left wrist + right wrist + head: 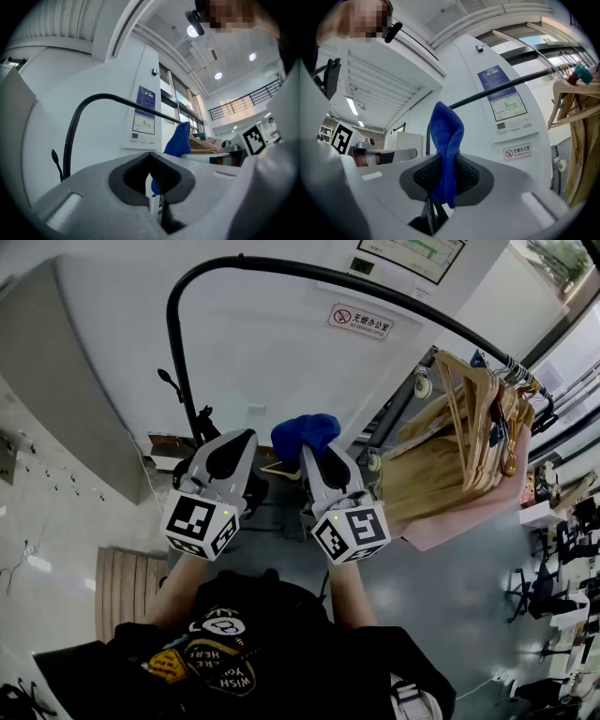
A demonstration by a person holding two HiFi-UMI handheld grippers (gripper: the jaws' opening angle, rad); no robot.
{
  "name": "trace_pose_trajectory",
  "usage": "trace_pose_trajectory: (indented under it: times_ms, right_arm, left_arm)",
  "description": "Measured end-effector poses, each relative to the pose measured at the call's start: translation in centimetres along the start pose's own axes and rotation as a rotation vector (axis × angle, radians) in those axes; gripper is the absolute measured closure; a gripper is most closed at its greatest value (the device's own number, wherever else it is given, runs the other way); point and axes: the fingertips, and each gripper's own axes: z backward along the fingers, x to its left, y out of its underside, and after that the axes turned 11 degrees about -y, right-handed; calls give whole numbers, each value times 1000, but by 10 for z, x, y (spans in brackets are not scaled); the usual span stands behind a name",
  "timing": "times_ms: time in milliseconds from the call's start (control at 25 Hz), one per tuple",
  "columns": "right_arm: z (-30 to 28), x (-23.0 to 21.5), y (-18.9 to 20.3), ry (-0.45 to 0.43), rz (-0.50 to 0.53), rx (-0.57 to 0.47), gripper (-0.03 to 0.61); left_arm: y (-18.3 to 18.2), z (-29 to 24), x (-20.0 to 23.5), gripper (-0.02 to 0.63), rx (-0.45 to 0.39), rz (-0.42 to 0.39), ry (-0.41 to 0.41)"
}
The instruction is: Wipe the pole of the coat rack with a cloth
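Right gripper (pixel 312 457) clamped on crumpled blue fabric cloth (pixel 305 432); left gripper (pixel 246 442) closed, empty. Curved black metal coat-rack pole (pixel 281 263) ahead at 12 o'clock, sweeping 9-to-3 overhead (upright section nearer left).

Cloth (pixel 305 435): solid royal blue
Pole (pixel 281 268): plain black
Left hand-held gripper (pixel 244 437): pale grey shell; dark grey pads (pixel 131 178)
Right hand-held gripper (pixel 314 451): pale grey shell; dark grey ribbed pads (pixel 424 176)
Left marker cube (pixel 200 523): black squares on white
Right marker cube (pixel 352 532): black squares on white
Hangers (pixel 459 446): pale natural wood
Wall (pixel 281 362): white
Sign (pixel 360 321): white; red prohibition ring; black characters
Floor (pixel 56 521): pale grey
Shirt (pixel 234 643): black; yellow and white print
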Motion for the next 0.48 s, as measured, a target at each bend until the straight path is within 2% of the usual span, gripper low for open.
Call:
trace_pose_trajectory:
  times_ms: [480]
  right_arm:
    - [-8,-4,6,-40,-16,6,509]
  left_arm:
    - [0,-2,6,614,-4,-5,-30]
